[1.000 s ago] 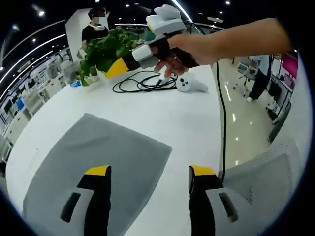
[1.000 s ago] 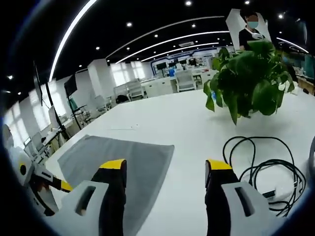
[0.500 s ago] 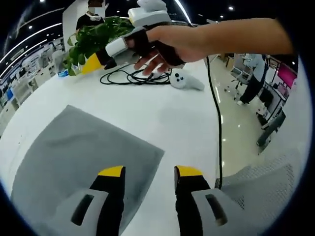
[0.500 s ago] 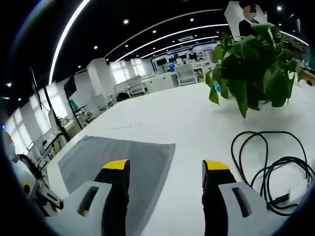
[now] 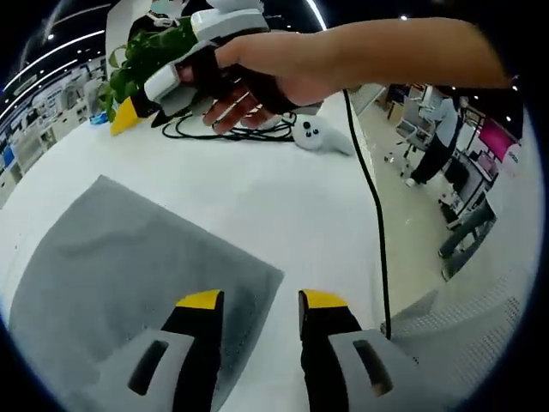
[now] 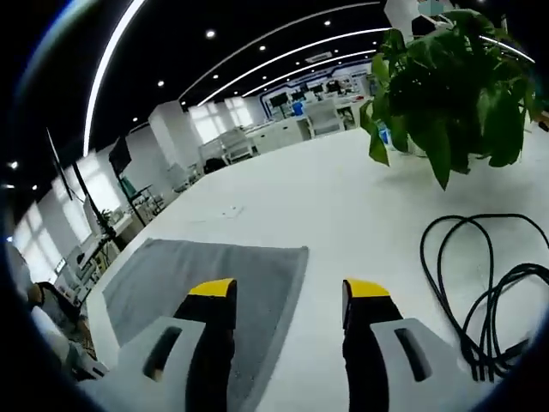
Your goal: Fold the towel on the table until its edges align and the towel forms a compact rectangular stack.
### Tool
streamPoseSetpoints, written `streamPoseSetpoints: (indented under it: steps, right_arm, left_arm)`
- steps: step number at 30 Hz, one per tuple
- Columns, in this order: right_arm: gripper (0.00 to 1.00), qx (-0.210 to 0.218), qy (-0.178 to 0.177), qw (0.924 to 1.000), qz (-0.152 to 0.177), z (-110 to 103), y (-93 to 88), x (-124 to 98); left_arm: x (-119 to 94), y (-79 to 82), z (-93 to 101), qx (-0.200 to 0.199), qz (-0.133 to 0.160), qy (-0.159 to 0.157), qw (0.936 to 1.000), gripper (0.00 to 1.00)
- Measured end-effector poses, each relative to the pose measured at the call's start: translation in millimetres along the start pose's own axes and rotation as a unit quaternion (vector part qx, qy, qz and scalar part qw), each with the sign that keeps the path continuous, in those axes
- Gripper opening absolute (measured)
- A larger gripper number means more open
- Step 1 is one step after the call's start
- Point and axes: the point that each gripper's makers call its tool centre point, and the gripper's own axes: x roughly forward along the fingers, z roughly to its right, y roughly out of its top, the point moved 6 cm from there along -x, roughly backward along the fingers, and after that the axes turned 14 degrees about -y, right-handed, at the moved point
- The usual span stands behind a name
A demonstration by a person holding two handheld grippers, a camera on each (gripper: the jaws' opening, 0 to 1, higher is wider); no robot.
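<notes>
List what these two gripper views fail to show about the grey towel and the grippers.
- Flat grey cloth towel, left gripper view: its near edge is hidden behind the left gripper.
- Towel, right gripper view: its near corner is hidden behind the right gripper.
- Right gripper, left gripper view: the hand covers its body; its jaw gap is unclear.

long strips of light (image 6: 257, 64) run across a dark ceiling (image 6: 197, 26) with small round lamps. white desks and chairs (image 6: 283, 129) stand far back by bright windows (image 6: 219, 124). the floor (image 5: 407, 215) is shiny.
</notes>
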Motion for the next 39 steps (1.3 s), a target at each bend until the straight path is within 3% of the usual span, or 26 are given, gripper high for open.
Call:
streamPoseSetpoints:
  steps: [13,20,30,39]
  right_arm:
    - [0.45,-0.004,0.004,0.9999,-0.010,-11.9,0.6,23.2]
    - [0.43,-0.007,-0.007,0.9999,-0.009,-16.5,-5.5,30.7]
    - [0.40,-0.036,-0.007,0.9990,-0.026,-24.1,-11.6,49.5]
    - [0.35,-0.061,-0.008,0.9973,-0.039,-19.4,-16.2,85.0]
  left_arm:
    - [15.7,3.5,-6.9,0.006,0.003,-0.008,0.9999,0.33]
    - [23.4,-1.1,-8.3,0.014,-0.018,-0.014,0.9996,0.32]
    - [25.0,-0.2,-9.6,0.075,-0.036,0.008,0.9965,0.22]
    - [26.1,2.8,-13.6,0.062,-0.032,0.009,0.9975,0.11]
